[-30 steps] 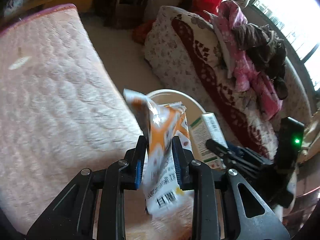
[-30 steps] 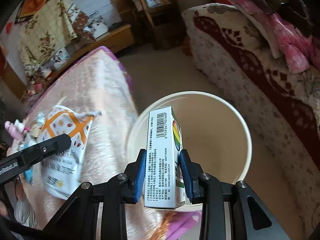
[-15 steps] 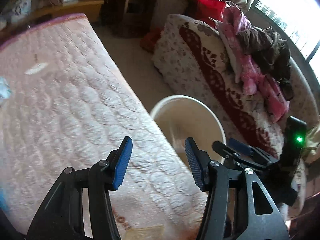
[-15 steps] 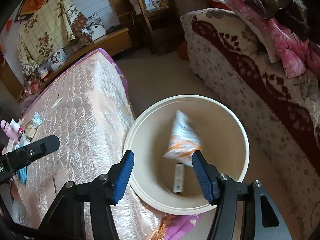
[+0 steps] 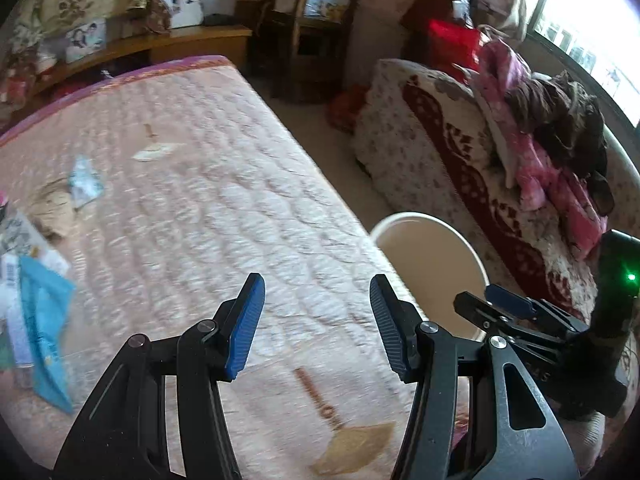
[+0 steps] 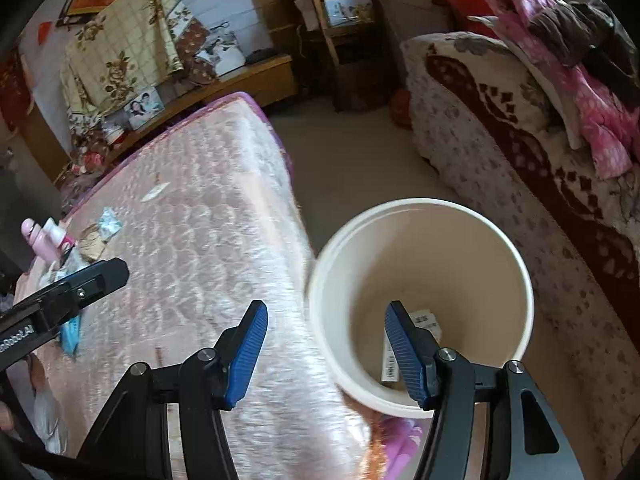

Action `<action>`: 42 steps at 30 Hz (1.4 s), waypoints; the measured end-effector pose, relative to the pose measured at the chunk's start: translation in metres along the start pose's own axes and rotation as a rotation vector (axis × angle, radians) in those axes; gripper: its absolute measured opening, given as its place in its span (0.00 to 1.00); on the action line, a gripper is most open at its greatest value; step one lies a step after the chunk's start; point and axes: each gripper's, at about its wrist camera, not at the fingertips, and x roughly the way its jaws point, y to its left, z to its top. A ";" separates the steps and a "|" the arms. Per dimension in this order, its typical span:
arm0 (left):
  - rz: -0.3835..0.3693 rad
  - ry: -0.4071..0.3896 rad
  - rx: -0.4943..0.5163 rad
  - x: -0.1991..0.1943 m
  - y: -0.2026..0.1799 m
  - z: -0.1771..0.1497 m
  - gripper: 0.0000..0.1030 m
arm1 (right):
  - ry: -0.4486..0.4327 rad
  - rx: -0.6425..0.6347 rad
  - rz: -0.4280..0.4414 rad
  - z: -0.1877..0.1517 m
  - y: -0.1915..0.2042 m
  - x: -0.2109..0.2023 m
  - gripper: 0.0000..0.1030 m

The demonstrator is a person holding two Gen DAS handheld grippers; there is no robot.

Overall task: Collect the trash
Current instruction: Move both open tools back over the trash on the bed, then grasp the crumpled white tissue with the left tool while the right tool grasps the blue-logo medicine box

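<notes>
the left gripper hangs over the pink quilted mattress with its blue pads apart and nothing between them. the right gripper is spread apart too, empty, straddling the near rim of the cream bucket, which stands on the floor just beside the mattress edge. at the bottom of the bucket lies a white carton with printed sides, partly hidden by the right-hand pad. more trash sits on the far left of the mattress: a blue wrapper, a small pale-blue packet and a crumpled brownish scrap close together. a sofa piled with pink and brown clothes stands beyond the bucket.
</notes>
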 end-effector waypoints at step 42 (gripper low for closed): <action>0.232 -0.055 -0.331 -0.088 0.261 -0.041 0.52 | 0.110 -0.310 0.288 -0.026 0.243 0.043 0.64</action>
